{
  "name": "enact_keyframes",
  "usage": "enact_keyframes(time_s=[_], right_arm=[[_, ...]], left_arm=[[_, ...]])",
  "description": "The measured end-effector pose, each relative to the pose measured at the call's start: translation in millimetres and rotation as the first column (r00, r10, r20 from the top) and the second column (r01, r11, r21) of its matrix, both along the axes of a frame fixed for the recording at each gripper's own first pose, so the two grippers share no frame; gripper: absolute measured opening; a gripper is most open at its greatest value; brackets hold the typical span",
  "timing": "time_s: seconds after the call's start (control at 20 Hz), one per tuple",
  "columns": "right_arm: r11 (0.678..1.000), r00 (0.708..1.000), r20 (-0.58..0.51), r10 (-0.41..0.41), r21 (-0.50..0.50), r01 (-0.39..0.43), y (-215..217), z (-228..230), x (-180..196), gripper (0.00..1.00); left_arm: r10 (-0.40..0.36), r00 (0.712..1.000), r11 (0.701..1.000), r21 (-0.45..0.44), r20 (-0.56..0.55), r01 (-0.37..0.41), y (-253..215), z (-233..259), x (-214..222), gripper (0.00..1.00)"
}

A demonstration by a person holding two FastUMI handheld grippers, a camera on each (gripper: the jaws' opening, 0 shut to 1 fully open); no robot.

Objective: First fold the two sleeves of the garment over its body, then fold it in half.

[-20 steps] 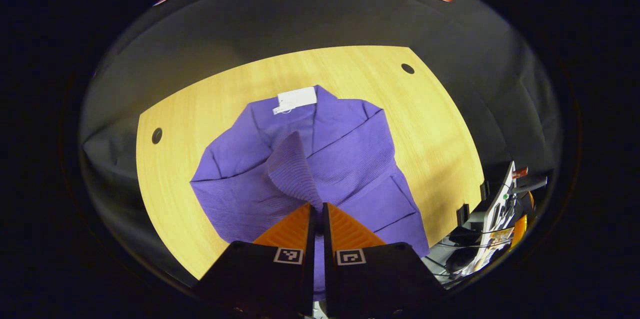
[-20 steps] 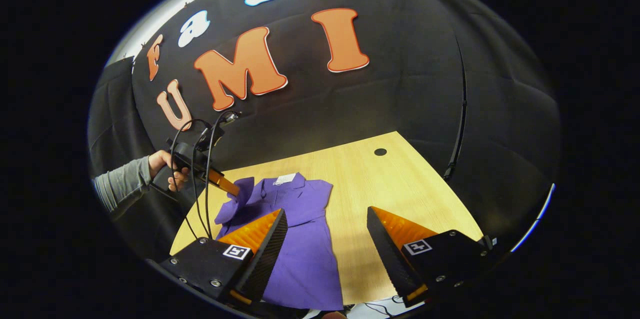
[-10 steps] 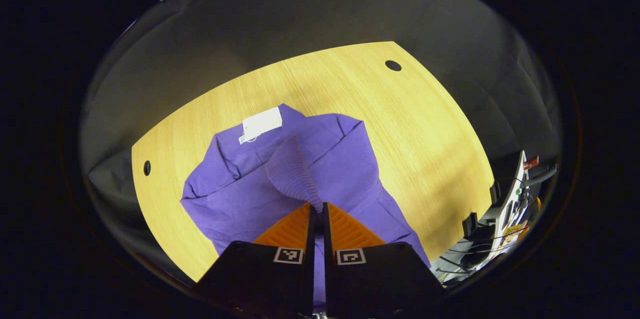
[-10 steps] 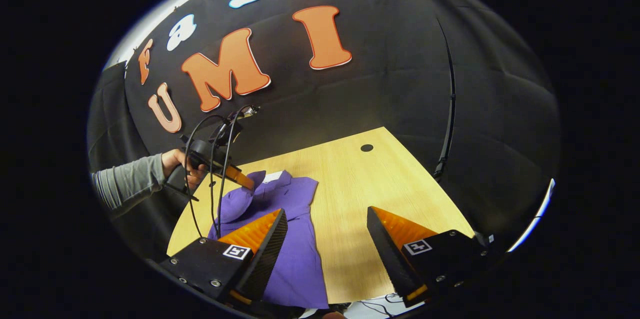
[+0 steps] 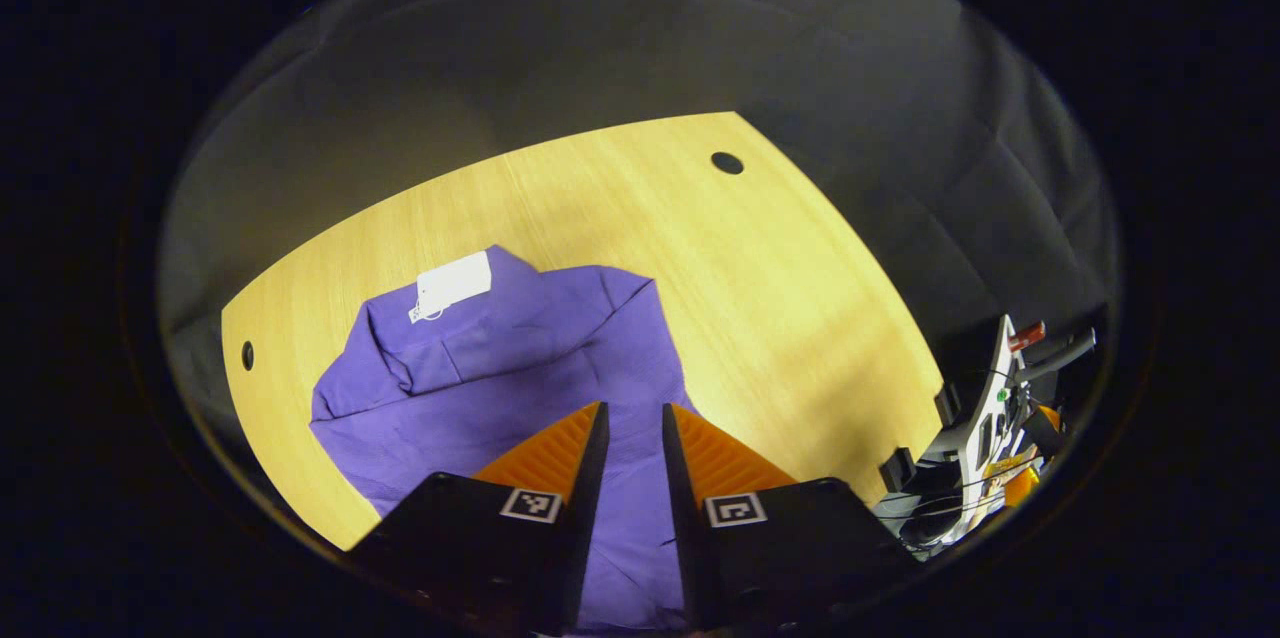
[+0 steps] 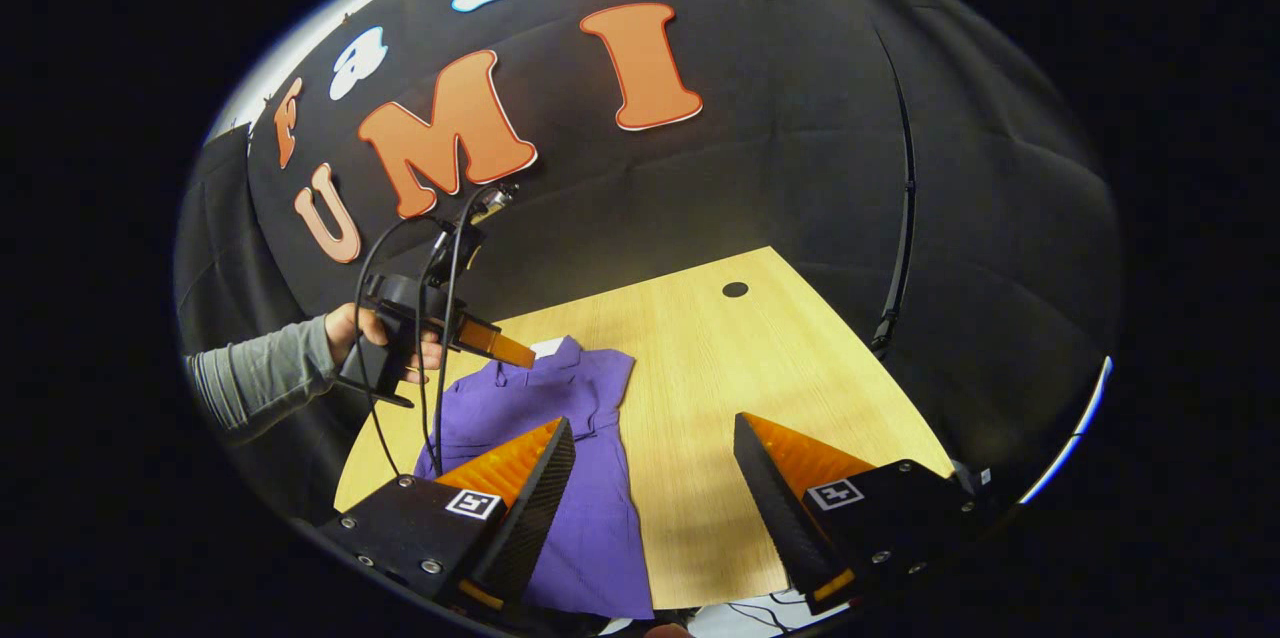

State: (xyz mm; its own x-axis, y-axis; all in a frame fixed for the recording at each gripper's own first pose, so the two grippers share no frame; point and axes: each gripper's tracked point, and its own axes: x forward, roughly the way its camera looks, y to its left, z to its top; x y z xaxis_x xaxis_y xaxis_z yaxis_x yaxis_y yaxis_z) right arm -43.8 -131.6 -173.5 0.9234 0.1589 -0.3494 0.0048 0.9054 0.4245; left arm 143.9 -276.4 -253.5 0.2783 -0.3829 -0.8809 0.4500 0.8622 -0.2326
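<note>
Left gripper [image 5: 628,418]: your jaws slightly parted, empty, above purple knit garment [image 5: 500,368] on light wooden table [image 5: 780,298]. Both sleeves look folded. Right gripper [image 6: 650,443] wide open, idle. Next: grab hem, fold in half.

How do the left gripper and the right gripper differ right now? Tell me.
The left gripper has a narrow gap between its fingers; the right gripper is spread wide. The left gripper hangs over the purple garment; the right gripper spans the garment's edge and bare table. Neither holds anything.
</note>
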Motion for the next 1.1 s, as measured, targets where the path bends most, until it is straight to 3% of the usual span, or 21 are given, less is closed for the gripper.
enact_keyframes(time_s=[0.05,0.15,0.25,0.45,0.55,0.7,0.8,0.9,1.1], right_arm=[[1.0,1.0,0.001,0.007,-0.003,-0.007,3,0,1,0.95],[1.0,1.0,0.005,0.027,-0.006,-0.027,11,2,4,0.95],[0.999,0.999,0.016,0.047,-0.01,-0.047,20,5,8,0.95],[0.995,0.995,0.032,0.094,-0.036,-0.093,42,11,18,0.95],[0.991,0.992,0.04,0.121,-0.052,-0.119,53,14,22,0.95],[0.986,0.987,0.045,0.152,-0.075,-0.149,71,17,26,0.95],[0.983,0.985,0.062,0.163,-0.098,-0.157,80,22,28,0.95],[0.98,0.98,0.094,0.173,-0.115,-0.162,88,31,27,0.95],[0.975,0.966,0.173,0.193,-0.147,-0.169,104,49,26,0.95]], left_arm=[[-0.004,1.0,1.0,-0.026,0.012,0.004,1,10,-4,0.48],[0.012,0.998,0.999,-0.044,0.065,-0.009,12,24,-10,0.78],[0.045,0.991,0.998,-0.059,0.128,-0.037,29,40,-13,0.91],[0.118,0.965,0.992,-0.062,0.233,-0.107,75,62,-37,0.91],[0.138,0.944,0.99,-0.023,0.3,-0.137,105,63,-46,0.91],[0.198,0.903,0.979,-0.036,0.381,-0.2,133,76,-68,0.91],[0.246,0.858,0.968,-0.066,0.452,-0.243,149,91,-81,0.91],[0.279,0.792,0.956,-0.081,0.543,-0.282,166,112,-93,0.91],[0.283,0.609,0.944,-0.103,0.741,-0.314,196,160,-114,0.96]])
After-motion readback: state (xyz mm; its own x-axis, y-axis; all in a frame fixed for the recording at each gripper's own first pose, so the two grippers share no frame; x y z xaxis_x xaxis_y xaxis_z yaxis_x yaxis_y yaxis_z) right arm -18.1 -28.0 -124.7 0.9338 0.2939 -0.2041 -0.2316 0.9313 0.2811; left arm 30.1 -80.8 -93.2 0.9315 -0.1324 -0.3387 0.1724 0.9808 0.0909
